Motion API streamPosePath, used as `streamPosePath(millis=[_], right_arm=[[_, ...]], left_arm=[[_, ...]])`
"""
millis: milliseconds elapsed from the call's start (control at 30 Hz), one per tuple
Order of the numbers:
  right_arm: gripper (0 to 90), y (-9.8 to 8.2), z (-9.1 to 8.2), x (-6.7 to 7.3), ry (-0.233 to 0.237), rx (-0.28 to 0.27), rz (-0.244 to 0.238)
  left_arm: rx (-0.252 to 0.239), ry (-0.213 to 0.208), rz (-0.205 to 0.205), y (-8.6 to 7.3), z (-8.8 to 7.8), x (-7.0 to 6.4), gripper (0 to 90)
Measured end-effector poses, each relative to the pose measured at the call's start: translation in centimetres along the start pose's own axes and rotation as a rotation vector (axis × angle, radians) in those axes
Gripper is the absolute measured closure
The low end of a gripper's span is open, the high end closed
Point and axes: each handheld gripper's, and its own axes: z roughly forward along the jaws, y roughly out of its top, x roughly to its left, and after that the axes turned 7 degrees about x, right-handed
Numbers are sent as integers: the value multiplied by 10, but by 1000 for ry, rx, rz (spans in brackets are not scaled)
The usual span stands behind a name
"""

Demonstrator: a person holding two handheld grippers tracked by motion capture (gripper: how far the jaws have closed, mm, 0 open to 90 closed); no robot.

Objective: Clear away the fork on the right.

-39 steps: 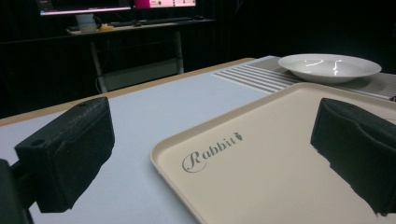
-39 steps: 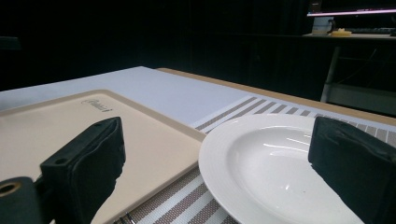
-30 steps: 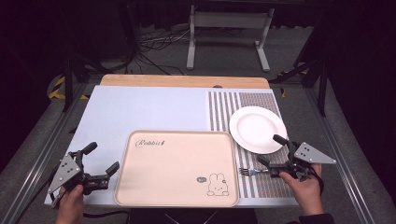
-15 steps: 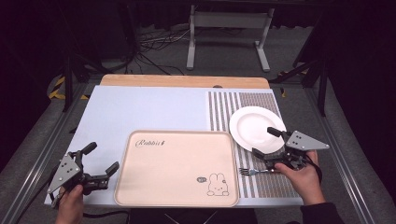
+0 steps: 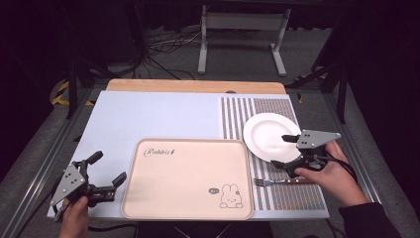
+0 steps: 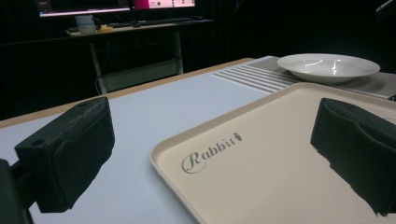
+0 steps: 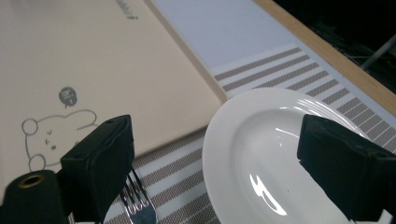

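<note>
Since a second ago my right gripper [image 5: 286, 150] has lifted off the striped mat and swung toward the round white ceramic plate [image 5: 270, 135]; its jaws have just been closing a little, yet they stand wide apart with nothing between them, one over the plate's near rim, the other above the fork. My left gripper [image 5: 106, 174] sits at the left edge of the beige plastic tray with the rabbit drawing [image 5: 188, 176], jaws apart and empty. That plate rests on the brown-and-white striped placemat [image 5: 277, 193], just right of the tray's far corner and not touching it. A metal fork with a dark handle [image 5: 280, 182] lies on the mat nearer me, long axis running across the table, tines pointing left at the tray, handle toward my right hand [image 5: 329, 173]. My worry: the plate rim is shallow and glossy, so a thin bite could slip and drop it. If I come in low, the near jaw may nudge the fork's tines and skid it into the tray wall.
</note>
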Motion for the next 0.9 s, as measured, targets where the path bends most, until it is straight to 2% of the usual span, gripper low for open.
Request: streamPosePath(millis=[67, 200, 300, 333, 433, 467, 500, 733, 900], right_arm=[[128, 1, 0, 0, 0, 17, -9], [135, 7, 3, -1, 24, 119, -53], [130, 9, 5, -3, 44, 177, -62], [130, 9, 5, -3, 44, 177, -62], [127, 8, 9, -4, 62, 248, -81], [127, 8, 9, -4, 62, 248, -81], [128, 8, 11, -4, 67, 280, -94], [135, 4, 17, -3, 117, 350, -118], [140, 0, 22, -2, 137, 413, -130]], left_arm=[[0, 0, 0, 0, 0, 0, 2], [1, 2, 1, 0, 0, 0, 2], [-1, 1, 1, 0, 0, 0, 1], [-1, 1, 1, 0, 0, 0, 2], [0, 2, 0, 0, 0, 0, 2], [0, 2, 0, 0, 0, 0, 2], [1, 1, 2, 0, -1, 1, 2], [0, 0, 3, 0, -1, 1, 2], [0, 0, 4, 1, -1, 0, 2]])
